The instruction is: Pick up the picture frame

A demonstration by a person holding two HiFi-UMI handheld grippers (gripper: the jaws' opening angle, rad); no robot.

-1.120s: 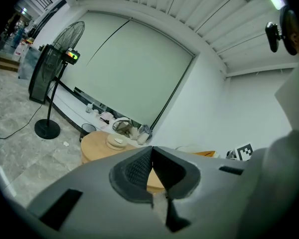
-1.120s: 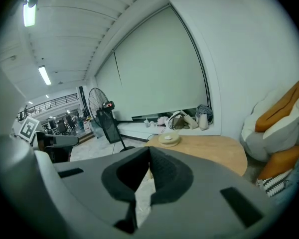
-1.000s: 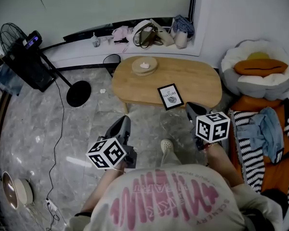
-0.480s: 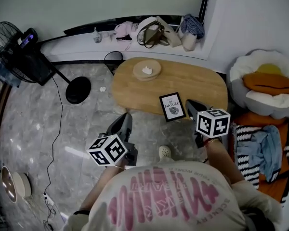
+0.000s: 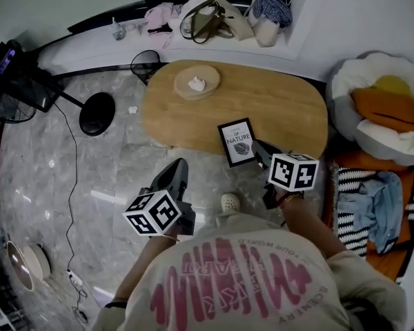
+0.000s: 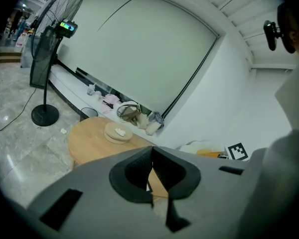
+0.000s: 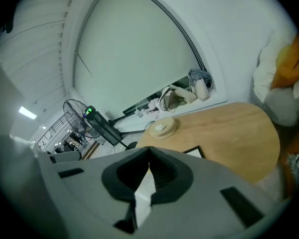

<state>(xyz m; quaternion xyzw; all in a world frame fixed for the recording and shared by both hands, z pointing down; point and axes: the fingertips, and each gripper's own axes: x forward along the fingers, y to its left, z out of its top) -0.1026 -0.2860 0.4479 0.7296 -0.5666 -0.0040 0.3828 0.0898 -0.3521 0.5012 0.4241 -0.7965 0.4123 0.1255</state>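
The black picture frame (image 5: pixel 237 142) with a white print lies flat near the front edge of the oval wooden table (image 5: pixel 276 109). My right gripper (image 5: pixel 257 145) is shut and empty, its tips just right of the frame's lower right corner. In the right gripper view the jaws (image 7: pixel 149 159) meet, and a corner of the frame (image 7: pixel 193 152) shows just beyond them. My left gripper (image 5: pixel 179 165) hangs over the floor short of the table, left of the frame. Its jaws (image 6: pixel 152 149) are shut with nothing in them.
A round wooden tray (image 5: pixel 196 83) with a small white thing sits at the table's far left. A fan base (image 5: pixel 96 113) and cord lie on the floor at left. Bags (image 5: pixel 207 18) line the ledge behind. Cushions (image 5: pixel 376 112) and a striped mat (image 5: pixel 352 198) are at right.
Both grippers have moved forward and down towards the table. The right gripper has come up beside the frame's right edge. The left gripper is nearer the table's front edge.
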